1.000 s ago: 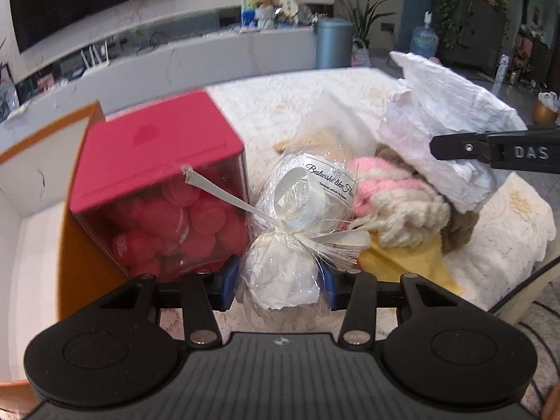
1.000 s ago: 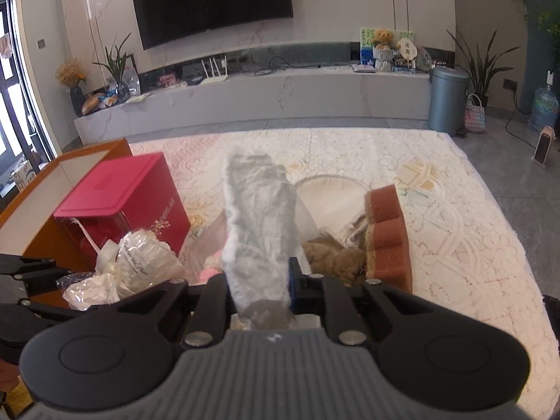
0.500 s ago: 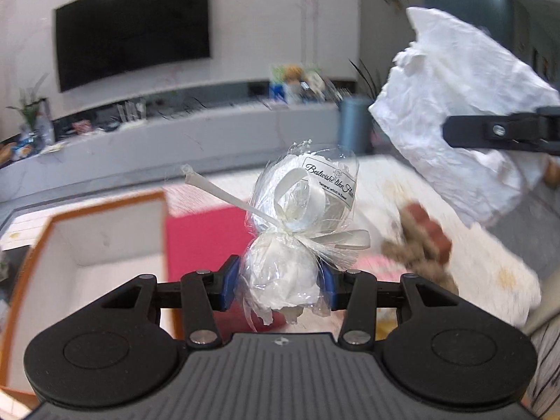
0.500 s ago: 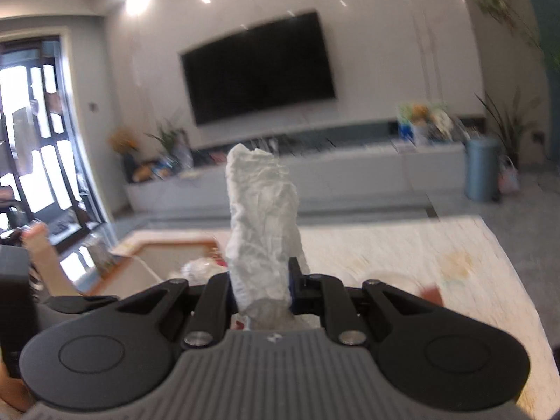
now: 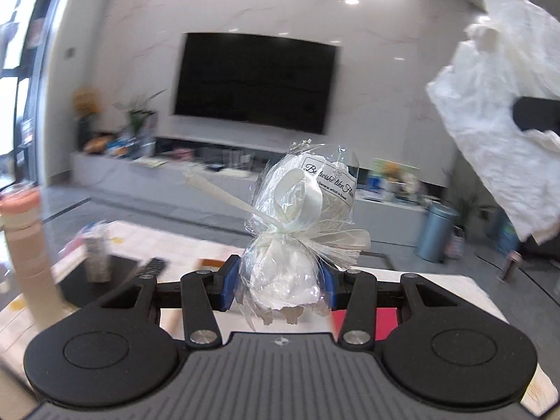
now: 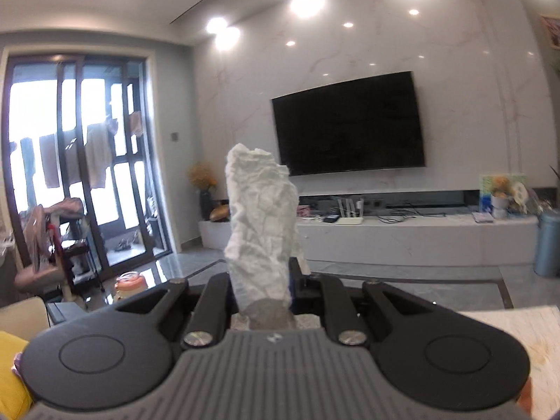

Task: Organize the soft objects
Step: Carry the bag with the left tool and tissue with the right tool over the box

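My left gripper [image 5: 280, 285] is shut on a clear cellophane bundle [image 5: 301, 231] of white soft stuff tied with a cream ribbon, held up in the air. My right gripper [image 6: 260, 288] is shut on a crumpled white cloth [image 6: 260, 224] that stands up between the fingers. The same cloth [image 5: 504, 112] and a right finger [image 5: 537, 113] show at the upper right of the left wrist view. A strip of the red box [image 5: 364, 318] shows low behind the left fingers.
A pink-capped cream bottle [image 5: 26, 255], a small carton [image 5: 96, 253] and a remote [image 5: 152, 266] are at the left. A TV [image 6: 350, 126] hangs over a long white console [image 6: 402, 238]. A grey bin [image 5: 435, 231] stands at the right. A candle jar [image 6: 130, 284] sits at the lower left.
Both grippers have risen and tilted up with their loads. The table, red box and pile of soft things have dropped almost out of view; the room wall and TV now fill both views.
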A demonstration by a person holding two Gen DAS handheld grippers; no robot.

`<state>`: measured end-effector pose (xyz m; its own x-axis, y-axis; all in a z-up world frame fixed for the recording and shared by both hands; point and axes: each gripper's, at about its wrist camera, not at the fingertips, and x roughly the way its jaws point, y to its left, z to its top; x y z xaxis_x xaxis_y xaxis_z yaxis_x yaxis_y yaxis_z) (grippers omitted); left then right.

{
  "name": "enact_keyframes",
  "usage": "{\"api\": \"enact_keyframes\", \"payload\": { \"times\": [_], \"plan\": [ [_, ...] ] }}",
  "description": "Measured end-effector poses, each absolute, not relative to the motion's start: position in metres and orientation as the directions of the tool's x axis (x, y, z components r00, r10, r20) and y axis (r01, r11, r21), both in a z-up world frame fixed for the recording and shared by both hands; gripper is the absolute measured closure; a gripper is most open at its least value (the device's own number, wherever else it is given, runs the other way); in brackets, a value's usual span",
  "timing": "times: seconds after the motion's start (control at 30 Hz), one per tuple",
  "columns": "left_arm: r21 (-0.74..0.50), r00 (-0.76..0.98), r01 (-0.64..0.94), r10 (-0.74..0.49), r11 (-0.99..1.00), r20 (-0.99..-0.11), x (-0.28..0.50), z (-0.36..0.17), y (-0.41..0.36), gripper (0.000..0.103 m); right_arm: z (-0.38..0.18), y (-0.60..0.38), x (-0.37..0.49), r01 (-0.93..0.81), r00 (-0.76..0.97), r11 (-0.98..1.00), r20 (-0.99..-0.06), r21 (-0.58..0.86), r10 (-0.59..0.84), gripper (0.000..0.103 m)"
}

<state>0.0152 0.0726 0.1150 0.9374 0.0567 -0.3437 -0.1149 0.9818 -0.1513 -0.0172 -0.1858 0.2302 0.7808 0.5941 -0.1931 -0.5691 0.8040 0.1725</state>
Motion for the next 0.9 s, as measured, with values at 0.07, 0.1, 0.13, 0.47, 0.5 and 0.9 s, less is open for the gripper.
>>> {"api": "enact_keyframes", "payload": {
  "times": [0.07,0.1,0.13,0.47,0.5,0.9],
  "plan": [
    [-0.172,0.931,-0.140,0.071,0.975,-0.357,0.020,0.116,0.092,0.050,0.229,-0.162,-0.011,-0.579,0.769,0.797,-0.212,0.171,0.604,0.092],
    [-0.179,0.925,-0.153,0.077,0.972,-0.372,0.022,0.115,0.102,0.050,0.225,-0.151,-0.005,-0.583,0.761,0.794,-0.227,0.175,0.608,0.092],
    [-0.186,0.918,-0.165,0.082,0.969,-0.388,0.026,0.112,0.110,0.050,0.220,-0.142,0.001,-0.587,0.750,0.790,-0.247,0.179,0.614,0.092],
    [-0.102,0.780,-0.242,0.131,0.965,-0.612,0.065,0.058,0.152,0.050,0.137,-0.075,0.081,-0.611,0.603,0.760,-0.493,0.222,0.628,0.093],
    [-0.089,0.766,-0.229,0.123,0.969,-0.631,0.069,0.054,0.152,0.050,0.130,-0.070,0.085,-0.613,0.596,0.760,-0.506,0.215,0.624,0.093],
    [-0.110,0.705,-0.169,0.042,0.979,-0.708,0.064,0.041,0.141,0.051,0.051,-0.048,0.123,-0.551,0.485,0.777,-0.642,0.303,0.594,0.093]
  ]
}}
